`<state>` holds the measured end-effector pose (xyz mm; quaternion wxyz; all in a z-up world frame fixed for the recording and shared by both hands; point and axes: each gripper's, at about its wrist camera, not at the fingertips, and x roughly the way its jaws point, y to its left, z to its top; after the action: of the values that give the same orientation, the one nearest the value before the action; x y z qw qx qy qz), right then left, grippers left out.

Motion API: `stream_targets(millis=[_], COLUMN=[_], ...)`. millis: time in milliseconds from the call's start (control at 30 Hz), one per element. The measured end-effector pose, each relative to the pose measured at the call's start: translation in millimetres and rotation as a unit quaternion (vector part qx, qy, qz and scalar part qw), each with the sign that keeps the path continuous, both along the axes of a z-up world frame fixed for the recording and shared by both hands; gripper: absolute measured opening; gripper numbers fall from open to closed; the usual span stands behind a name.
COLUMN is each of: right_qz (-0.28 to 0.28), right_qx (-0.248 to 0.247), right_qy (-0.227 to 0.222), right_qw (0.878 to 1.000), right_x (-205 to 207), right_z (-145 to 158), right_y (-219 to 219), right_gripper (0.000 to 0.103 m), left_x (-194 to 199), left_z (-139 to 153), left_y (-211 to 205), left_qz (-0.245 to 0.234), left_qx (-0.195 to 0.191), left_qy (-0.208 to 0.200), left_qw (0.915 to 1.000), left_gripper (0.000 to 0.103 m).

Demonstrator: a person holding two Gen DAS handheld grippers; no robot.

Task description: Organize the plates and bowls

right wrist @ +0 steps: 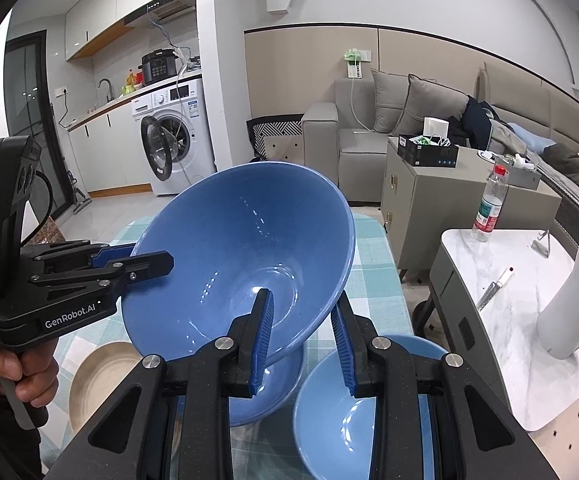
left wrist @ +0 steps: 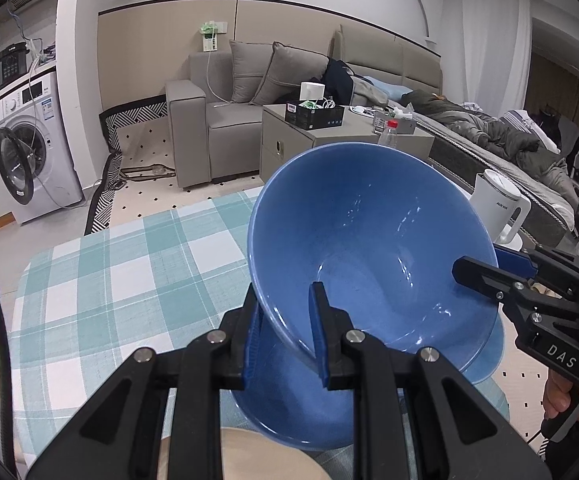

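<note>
We hold one blue bowl (left wrist: 369,240) with both claws, each clamped on a wall of it.

Left claw (left wrist: 285,336): the jaws stand nearly closed on the near rim of the bowl. One blue pad (left wrist: 316,328) lies inside the bowl; the other presses on the outer wall. The bowl rises ahead of this claw, tilted, with its mouth turned toward the camera.

Right claw (right wrist: 303,344): the jaws are narrow, closed on the opposite wall of the same bowl. The left pad (right wrist: 263,340) lies inside the bowl and the right pad sits against the outer face. In the left wrist view this claw enters from the right side of the bowl.

The bowl is clear of the checked cloth (left wrist: 109,272) below it.

Below and right of the right claw, a second blue bowl (right wrist: 329,420) rests on a blue plate (right wrist: 421,348). Below and left of the same claw lies a beige plate (right wrist: 97,380). A further blue dish (left wrist: 289,412) sits directly under the held bowl; we cannot tell whether the two touch.

A hand (right wrist: 21,372) grips the left claw's handle.
</note>
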<state>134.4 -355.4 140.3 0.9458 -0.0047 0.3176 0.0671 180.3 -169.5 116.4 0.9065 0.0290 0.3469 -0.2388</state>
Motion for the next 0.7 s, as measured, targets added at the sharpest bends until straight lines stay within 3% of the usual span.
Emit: stream_targets(millis=[700], right_qz=[0.019], right_qx=[-0.001], right_qy=[-0.01], right_qw=[1.0], right_x=[-18], right_z=[-9], right_y=[10], right_gripper=[0.03], left_x=[-27], left_z=[-12], left_y=[12], left_qz=[0.02], left_qx=[0.009], left_qy=[-0.01], left_qw=[0.9997], left_gripper=[0.02])
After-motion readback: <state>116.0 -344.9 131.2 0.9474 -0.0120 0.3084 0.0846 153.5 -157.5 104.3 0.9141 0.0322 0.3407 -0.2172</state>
